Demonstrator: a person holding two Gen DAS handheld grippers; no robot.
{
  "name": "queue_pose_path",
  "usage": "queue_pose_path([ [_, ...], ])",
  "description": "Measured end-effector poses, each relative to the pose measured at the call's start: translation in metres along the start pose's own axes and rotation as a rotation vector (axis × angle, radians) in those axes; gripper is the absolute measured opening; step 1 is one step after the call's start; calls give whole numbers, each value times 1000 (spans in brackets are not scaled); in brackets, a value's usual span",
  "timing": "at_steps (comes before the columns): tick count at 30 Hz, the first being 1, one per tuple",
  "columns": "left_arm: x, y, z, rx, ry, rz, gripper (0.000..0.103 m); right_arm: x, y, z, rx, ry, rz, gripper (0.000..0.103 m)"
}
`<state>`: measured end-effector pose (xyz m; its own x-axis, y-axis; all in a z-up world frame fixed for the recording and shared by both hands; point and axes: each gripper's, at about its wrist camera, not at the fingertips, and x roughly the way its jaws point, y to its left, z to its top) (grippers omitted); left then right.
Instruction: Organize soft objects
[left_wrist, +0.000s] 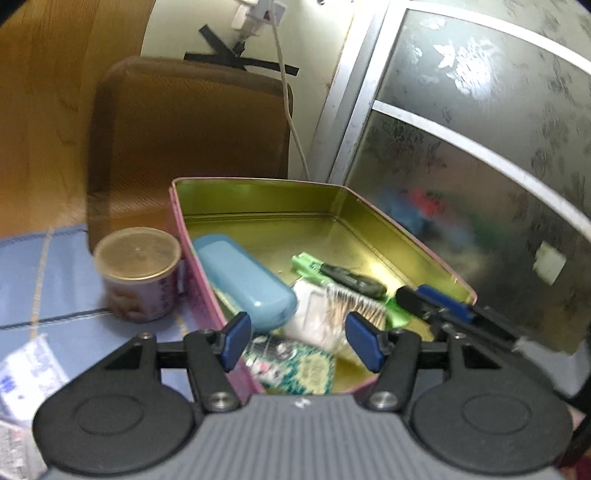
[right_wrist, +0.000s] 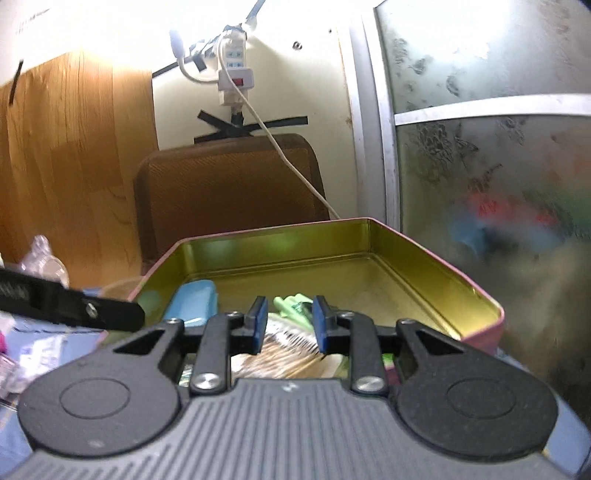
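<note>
Blue tablecloth (left_wrist: 33, 280), tin (left_wrist: 373, 236) holding blue case (left_wrist: 243, 280), cotton swabs (left_wrist: 347, 306)

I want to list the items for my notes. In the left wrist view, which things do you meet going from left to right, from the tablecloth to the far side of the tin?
White packet → round can → blue case → black pen → right tool.
</note>
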<state>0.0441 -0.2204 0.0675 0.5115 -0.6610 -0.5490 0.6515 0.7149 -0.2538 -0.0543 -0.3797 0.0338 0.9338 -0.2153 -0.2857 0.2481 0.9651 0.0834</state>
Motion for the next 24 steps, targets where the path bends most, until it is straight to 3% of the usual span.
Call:
queue_pose_path([
  [8, -36, 1, -24, 62, 4, 108, 58, -25, 21, -6, 41, -16, 41, 30],
  [24, -77, 63, -73, 1, 30, 313, 59, -33, 95, -16, -62, 36, 195, 30],
])
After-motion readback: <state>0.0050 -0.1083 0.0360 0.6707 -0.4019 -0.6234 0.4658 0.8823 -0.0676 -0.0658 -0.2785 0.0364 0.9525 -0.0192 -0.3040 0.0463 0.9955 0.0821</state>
